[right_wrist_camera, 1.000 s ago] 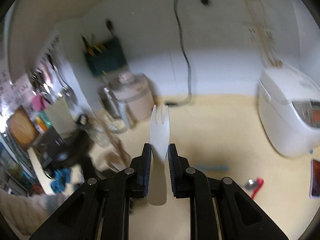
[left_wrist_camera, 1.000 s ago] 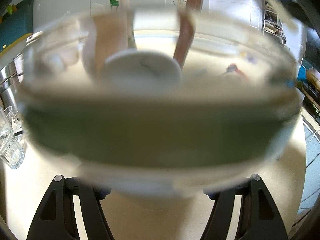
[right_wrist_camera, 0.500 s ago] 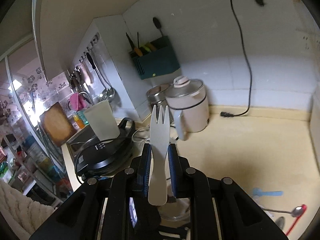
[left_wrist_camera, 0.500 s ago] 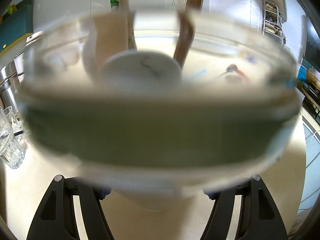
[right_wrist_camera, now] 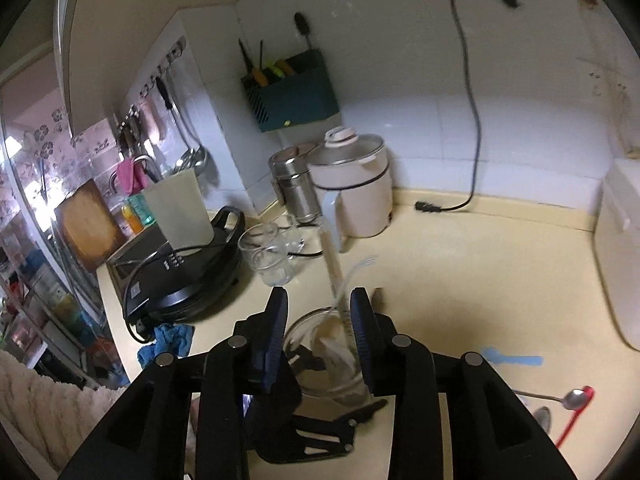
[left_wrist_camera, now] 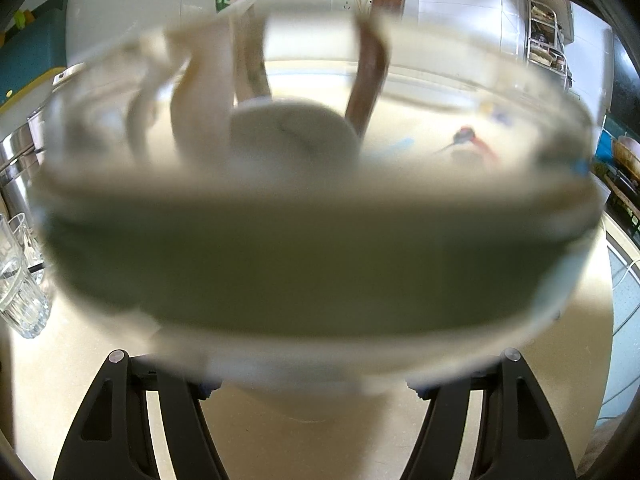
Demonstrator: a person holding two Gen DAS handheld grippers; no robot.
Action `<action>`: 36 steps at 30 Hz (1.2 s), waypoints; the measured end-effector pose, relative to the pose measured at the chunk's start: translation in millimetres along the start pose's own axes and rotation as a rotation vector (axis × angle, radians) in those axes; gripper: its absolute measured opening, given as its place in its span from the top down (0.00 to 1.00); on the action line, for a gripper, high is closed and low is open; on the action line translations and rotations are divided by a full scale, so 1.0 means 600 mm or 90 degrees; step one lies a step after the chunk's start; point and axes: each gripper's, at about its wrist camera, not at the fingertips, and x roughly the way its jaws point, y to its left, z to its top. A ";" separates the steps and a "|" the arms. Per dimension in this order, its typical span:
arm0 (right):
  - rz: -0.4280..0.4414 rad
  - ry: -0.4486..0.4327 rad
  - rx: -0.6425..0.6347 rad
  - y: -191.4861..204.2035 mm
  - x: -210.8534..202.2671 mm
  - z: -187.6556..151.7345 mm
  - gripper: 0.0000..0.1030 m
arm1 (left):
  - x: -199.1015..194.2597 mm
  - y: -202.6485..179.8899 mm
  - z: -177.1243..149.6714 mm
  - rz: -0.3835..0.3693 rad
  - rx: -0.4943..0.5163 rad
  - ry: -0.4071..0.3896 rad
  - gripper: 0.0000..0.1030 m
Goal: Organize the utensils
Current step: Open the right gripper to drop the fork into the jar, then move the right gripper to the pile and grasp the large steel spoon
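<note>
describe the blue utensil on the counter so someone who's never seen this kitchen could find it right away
Start at the big white appliance against the right edge of the cream counter. In front of it lies the flat light-blue utensil, alone on the counter. Its neighbours nearer the edge are metal spoons and a red-handled piece.

The white fork [right_wrist_camera: 352,280], clamped upright between the fingers of the right gripper [right_wrist_camera: 319,312] a second ago and half a second ago, is no longer held: the jaws have been spread wide, and the fork is seen blurred, tilted, its lower end inside the glass jar [right_wrist_camera: 326,354] below the gripper. In the left wrist view a new pale handle [left_wrist_camera: 208,92] has appeared in the jar beside the utensils already there. The right gripper has been swung from facing the bench and back wall to a position directly over the jar.
</note>
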 end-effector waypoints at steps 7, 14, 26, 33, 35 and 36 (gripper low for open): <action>-0.027 0.018 -0.028 -0.012 -0.025 0.007 0.63 | 0.000 0.000 0.000 0.000 0.000 0.000 0.30; 0.010 0.064 -0.015 -0.016 0.044 0.057 0.62 | -0.006 -0.013 0.001 0.006 0.001 0.002 0.30; -0.040 0.157 -0.153 0.019 0.135 0.052 0.84 | -0.001 -0.018 0.008 0.005 0.001 0.002 0.30; -0.052 0.153 -0.228 0.060 0.099 0.027 0.89 | 0.000 -0.018 0.006 0.004 0.000 0.002 0.30; -0.038 0.140 -0.193 0.053 0.086 0.026 0.86 | 0.000 -0.018 0.006 0.004 0.000 0.002 0.30; -0.040 0.129 -0.170 0.045 0.075 0.029 0.83 | 0.000 -0.018 0.006 0.004 0.000 0.002 0.30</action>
